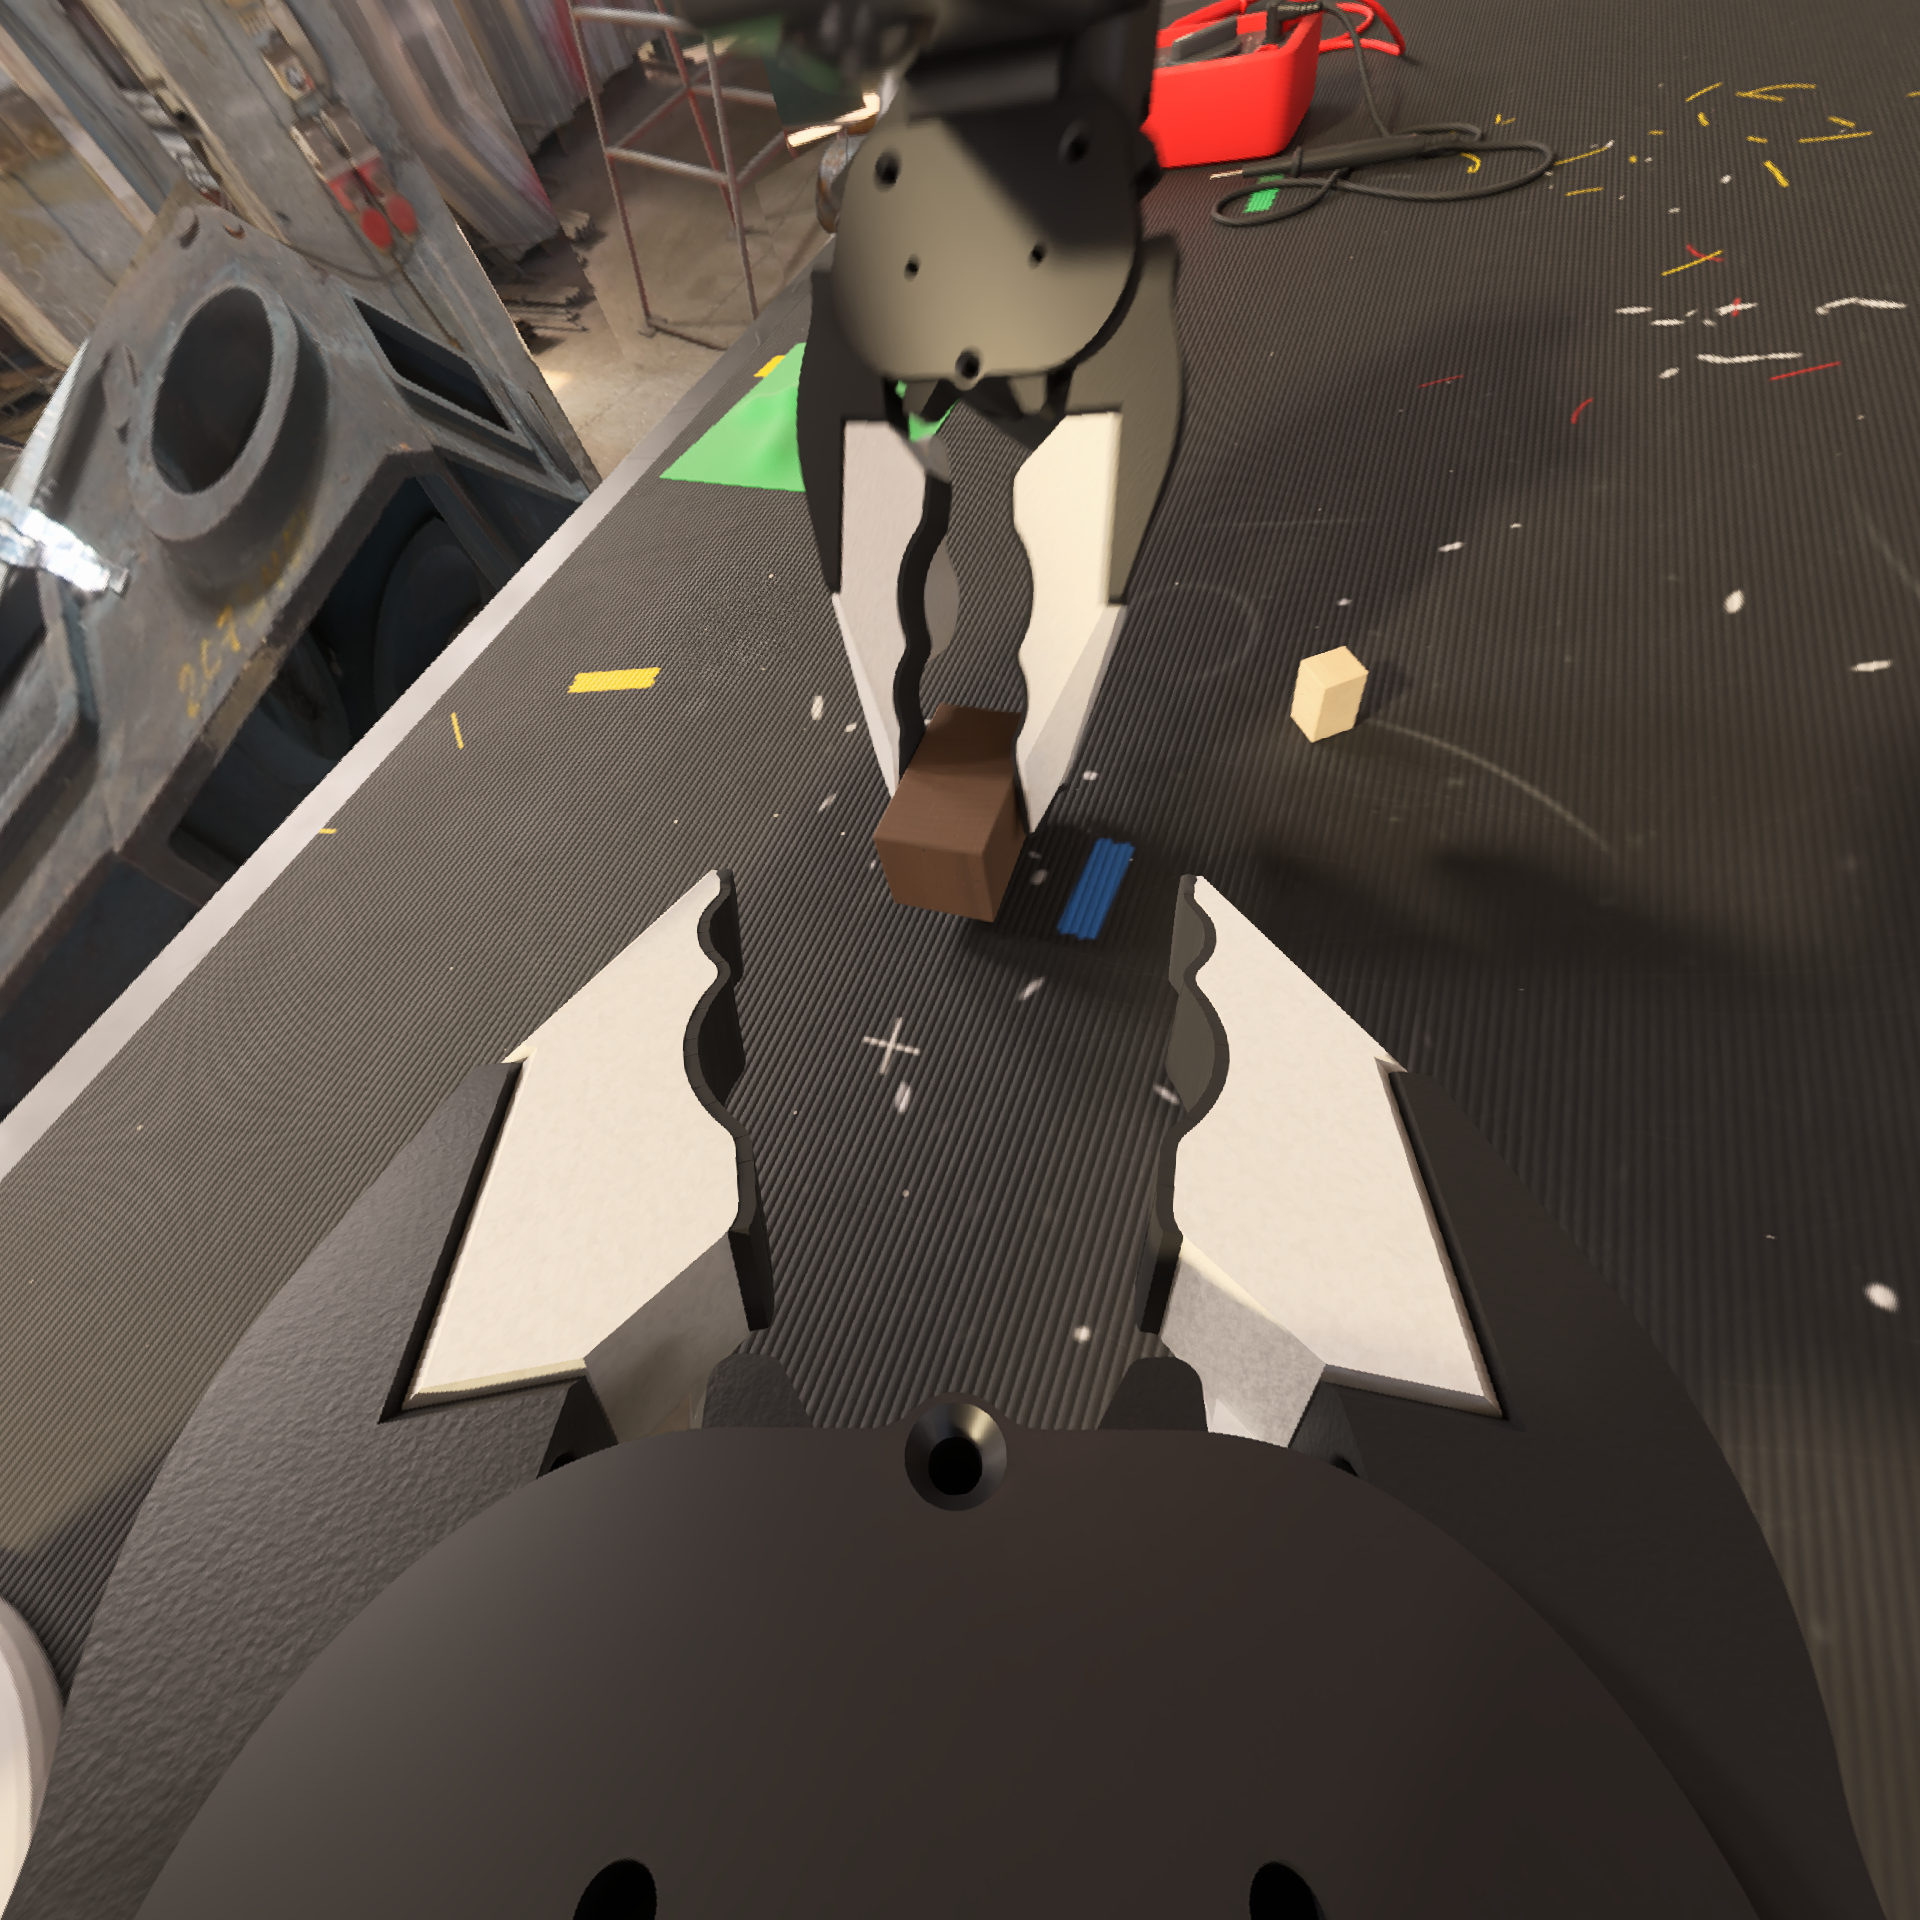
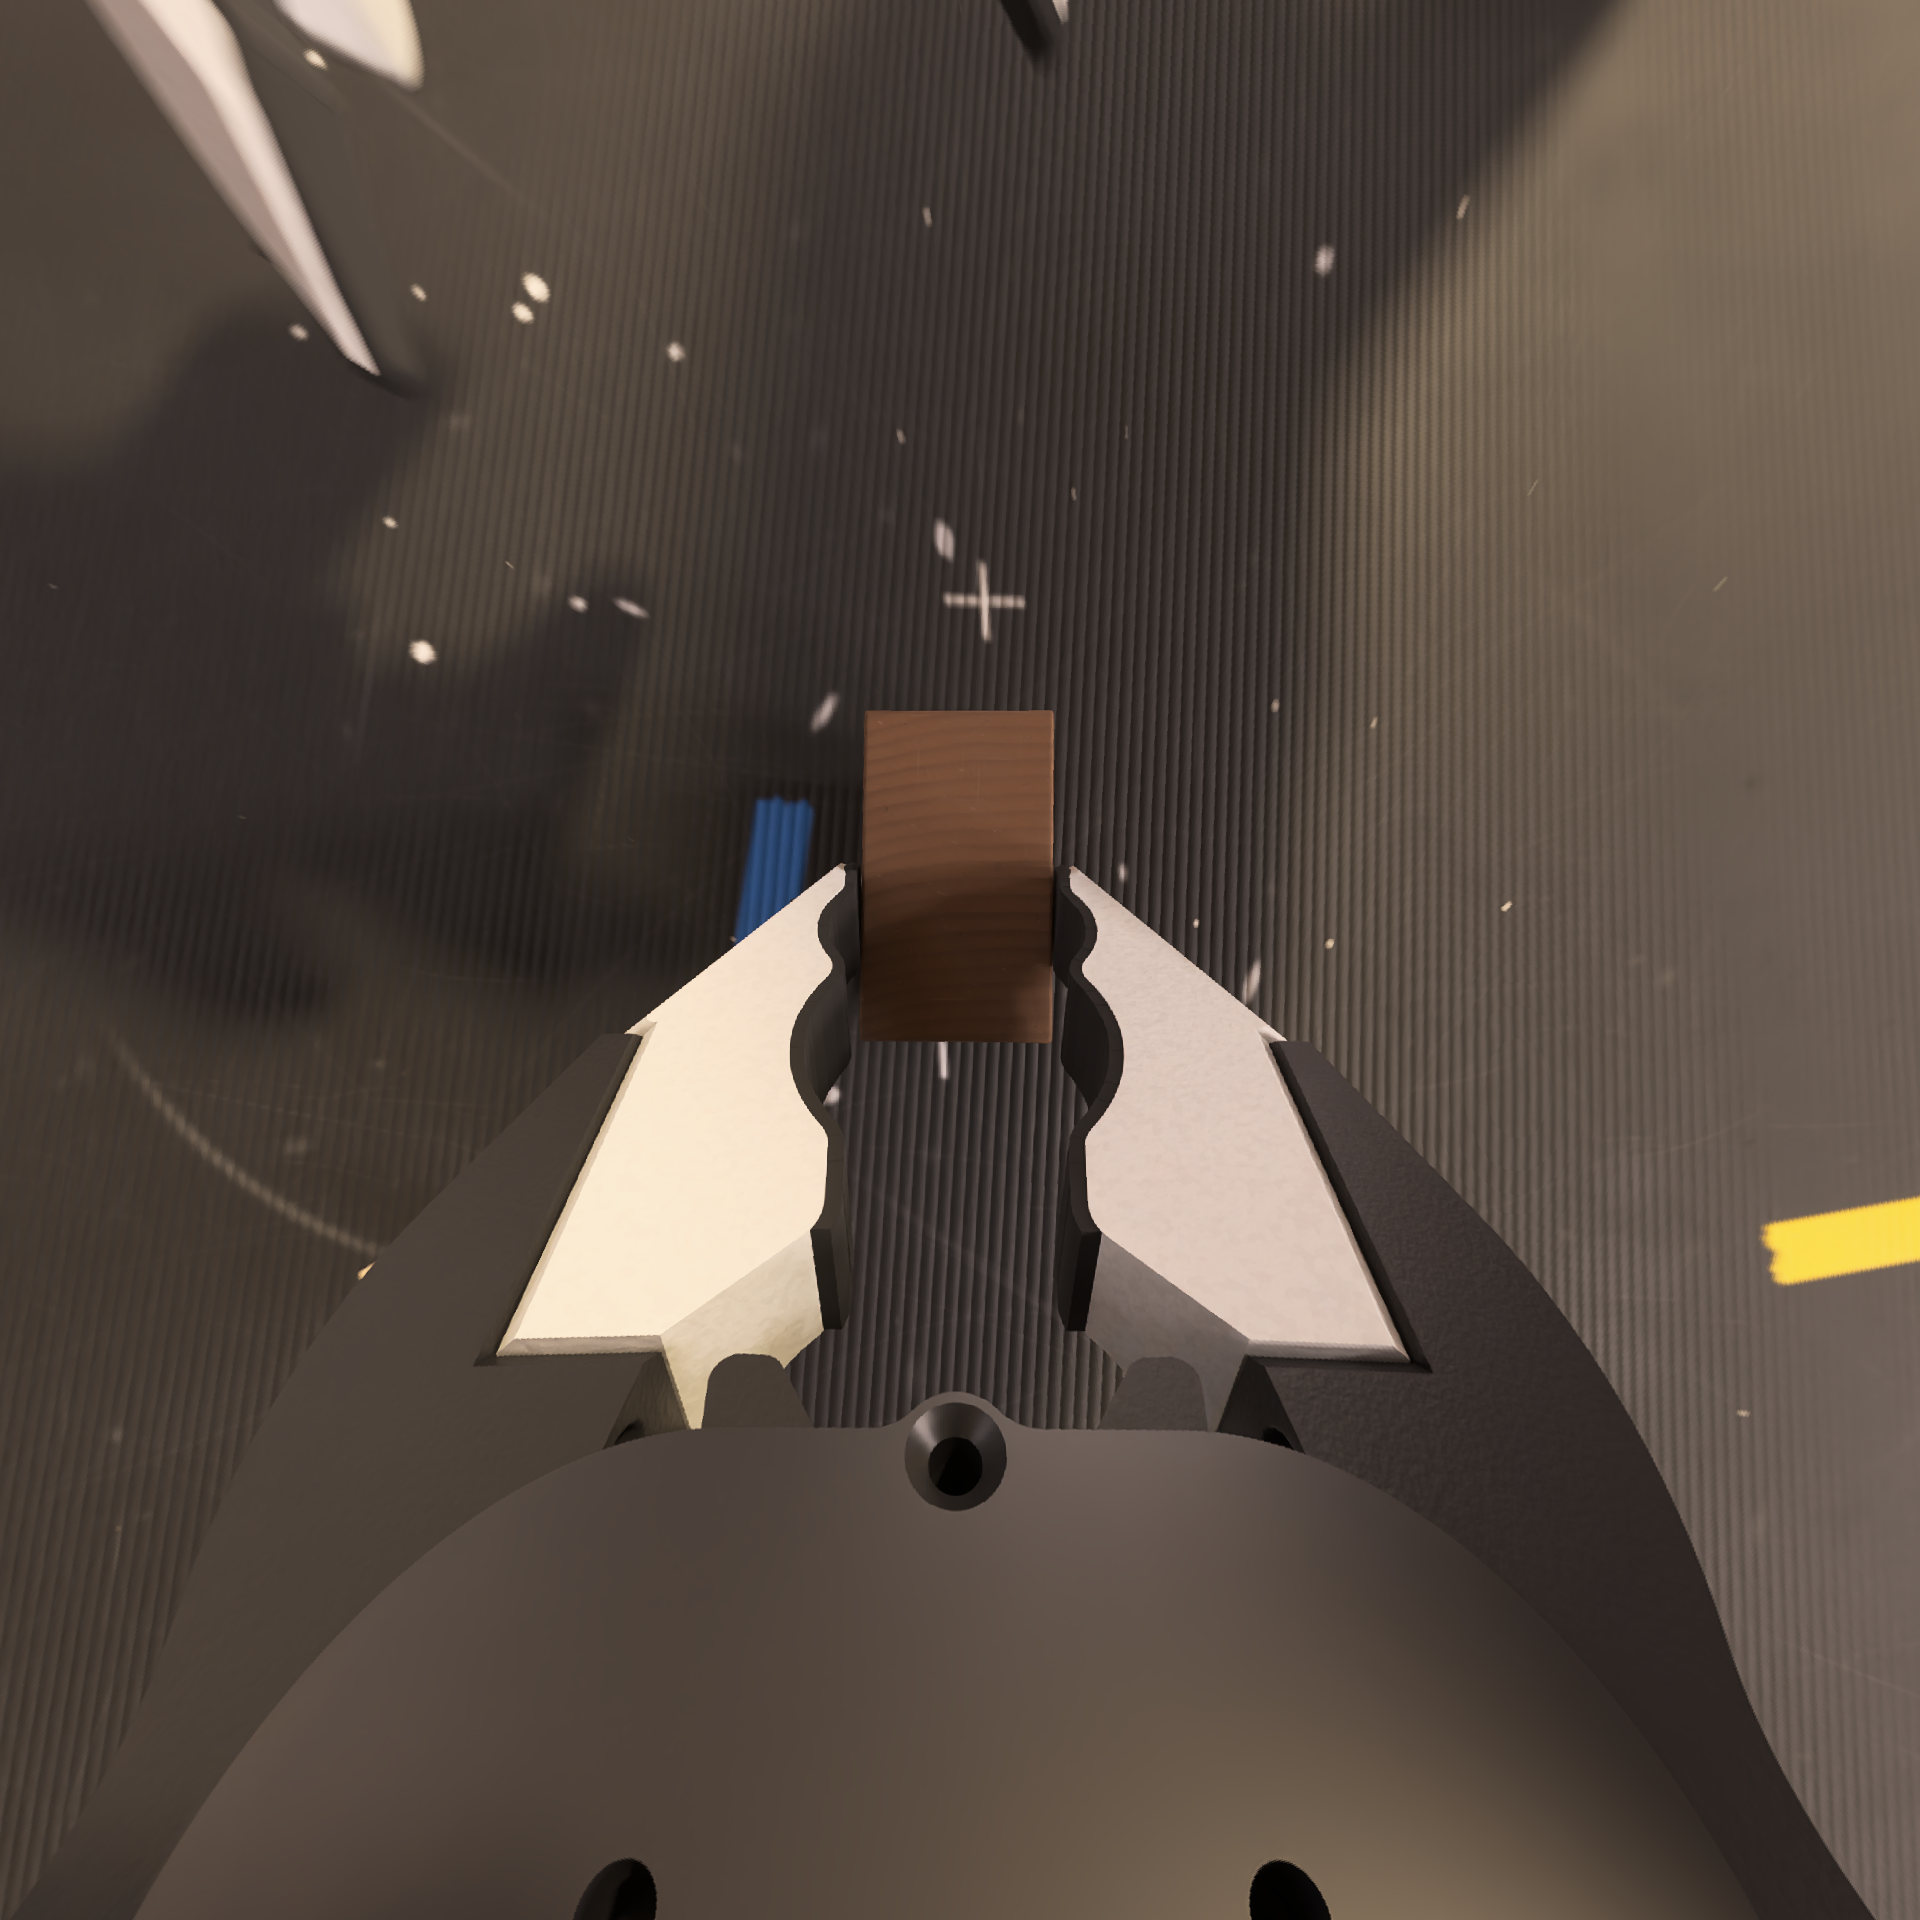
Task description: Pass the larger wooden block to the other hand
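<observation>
The larger block is dark brown wood (image 1: 951, 821). My right gripper (image 1: 961, 774) comes down from the far side and is shut on it, holding it above the dark ribbed mat. In the right wrist view the brown block (image 2: 958, 831) sits clamped between the fingertips of my right gripper (image 2: 958, 883), sticking out past them. My left gripper (image 1: 956, 894) is open and empty, its tips just short of the block. One left finger (image 2: 270, 197) shows at the top left of the right wrist view. A smaller pale wooden block (image 1: 1328, 694) lies on the mat to the right.
A blue strip (image 1: 1096, 888) lies on the mat under the block, also in the right wrist view (image 2: 774, 862). A red case (image 1: 1236, 83) with black cables stands far right. A green patch (image 1: 753, 436) and the mat's edge (image 1: 416, 717) lie left, with grey machinery (image 1: 239, 416) beyond.
</observation>
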You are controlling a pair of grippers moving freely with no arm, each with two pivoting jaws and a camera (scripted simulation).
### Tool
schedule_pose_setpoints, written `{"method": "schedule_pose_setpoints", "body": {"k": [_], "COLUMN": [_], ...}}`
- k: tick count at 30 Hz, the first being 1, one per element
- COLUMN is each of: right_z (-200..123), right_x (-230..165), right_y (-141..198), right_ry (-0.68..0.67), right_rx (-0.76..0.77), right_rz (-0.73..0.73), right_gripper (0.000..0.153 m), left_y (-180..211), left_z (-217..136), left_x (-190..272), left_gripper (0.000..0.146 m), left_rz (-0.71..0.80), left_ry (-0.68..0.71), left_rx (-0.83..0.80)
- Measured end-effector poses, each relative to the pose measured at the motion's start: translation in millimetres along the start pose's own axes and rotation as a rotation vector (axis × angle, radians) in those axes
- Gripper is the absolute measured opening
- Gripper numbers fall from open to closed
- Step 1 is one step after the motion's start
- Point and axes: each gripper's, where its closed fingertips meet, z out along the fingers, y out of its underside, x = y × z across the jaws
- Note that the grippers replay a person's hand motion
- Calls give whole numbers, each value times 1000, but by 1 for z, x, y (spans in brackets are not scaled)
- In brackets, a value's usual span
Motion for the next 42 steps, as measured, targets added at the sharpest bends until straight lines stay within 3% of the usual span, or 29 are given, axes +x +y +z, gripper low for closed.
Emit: {"method": "schedule_pose_setpoints", "body": {"k": [5, 11, 17, 21, 23, 24, 30, 33, 36, 39, 42], "right_z": [-30, -52, -57, -68, -83, -91, -115, -112, -104, -100, -98], "right_x": [-18, -45, -54, -56, -54, -55, -72, -80, -82, -77, -77], "right_y": [-39, -77, -83, -93, -91, -86, -19, -20, -47, -69, -62], "right_ry": [104, 97, 95, 128, 187, 207, 303, 277, 282, 413, 399], "right_rx": [70, 133, 115, 206, 259, 277, 240, 341, 486, 492, 444], "right_rz": [-152, -234, -230, -184, -123, -86, 91, 156, 69, -122, -116], "right_gripper": [37, 37, 37, 37, 67, 71, 59, 59, 66, 70, 62], "left_y": [4, -16, -33, -42, -45, -46, -45, -50, -59, -68, -68], "left_z": [7, 5, -1, -8, -13, -14, -18, -16, -15, -18, -18], "left_x": [-1, 14, 24, 24, 24, 23, 19, 25, 34, 41, 40], "left_gripper": [81, 79, 39, 37, 37, 37, 37, 37, 37, 37, 37], "left_rz": [10, 160, 246, 185, 141, 127, 94, 69, 40, 18, 31], "left_ry": [16, 18, 24, 56, 78, 80, 93, 138, 193, 242, 222], "left_rx": [19, 105, 198, 261, 300, 313, 339, 378, 405, 452, 451]}}
